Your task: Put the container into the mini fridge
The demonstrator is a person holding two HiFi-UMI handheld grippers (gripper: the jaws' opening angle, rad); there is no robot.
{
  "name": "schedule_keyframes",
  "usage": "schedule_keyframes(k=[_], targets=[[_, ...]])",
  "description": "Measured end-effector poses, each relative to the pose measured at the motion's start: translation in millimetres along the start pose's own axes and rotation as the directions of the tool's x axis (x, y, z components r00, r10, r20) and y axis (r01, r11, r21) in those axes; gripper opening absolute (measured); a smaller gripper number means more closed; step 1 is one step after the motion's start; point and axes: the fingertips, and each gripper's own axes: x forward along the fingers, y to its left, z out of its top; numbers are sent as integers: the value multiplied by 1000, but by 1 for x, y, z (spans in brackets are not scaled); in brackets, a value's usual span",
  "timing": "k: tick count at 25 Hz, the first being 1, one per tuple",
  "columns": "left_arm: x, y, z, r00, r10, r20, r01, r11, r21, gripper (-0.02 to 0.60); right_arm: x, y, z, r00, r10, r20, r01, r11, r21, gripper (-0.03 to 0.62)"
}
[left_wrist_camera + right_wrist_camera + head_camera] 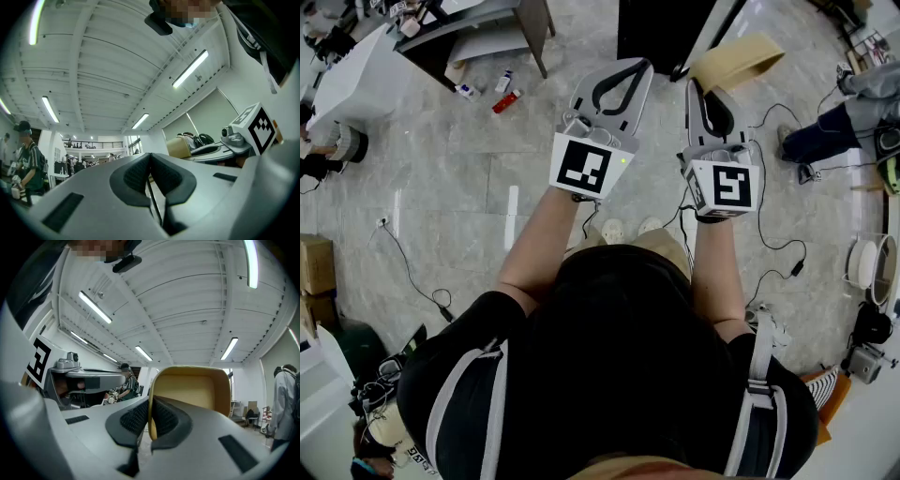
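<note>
Tan container is up in the air, one wall pinched between the right gripper's jaws. Looks light, thin, fairly stiff; the wall grip suits it but it may pivot. Left gripper closed, empty.

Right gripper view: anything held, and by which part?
Right hand-held gripper pinches the tan container by its rim edge; left hand-held gripper is shut, empty.
</note>
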Motion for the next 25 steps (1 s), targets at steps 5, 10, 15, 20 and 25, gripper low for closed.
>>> schedule_keyframes(k=[5,10,15,20,25], targets=[[-3,-3,3,1000,-7,-2,7,1000,16,23,-4,3,5,1000,0,0,0,1000,-14,38],[-3,-3,5,1000,-7,-2,7,1000,16,23,-6,2,8,1000,-3,0,3,1000,-19,37],[-2,0,0,1000,-7,-9,7,1000,12,23,-5,2,7,1000,7,12,-6,1000,-7,38],[-4,5,-2,1000,-4,-17,4,1000,-5,23,-4,5,7,1000,11,2,-11,1000,-7,38],[-5,7,-5,1000,-1,-19,1,1000,-23,23,-9,6,4,1000,13,1,-13,1000,4,38]])
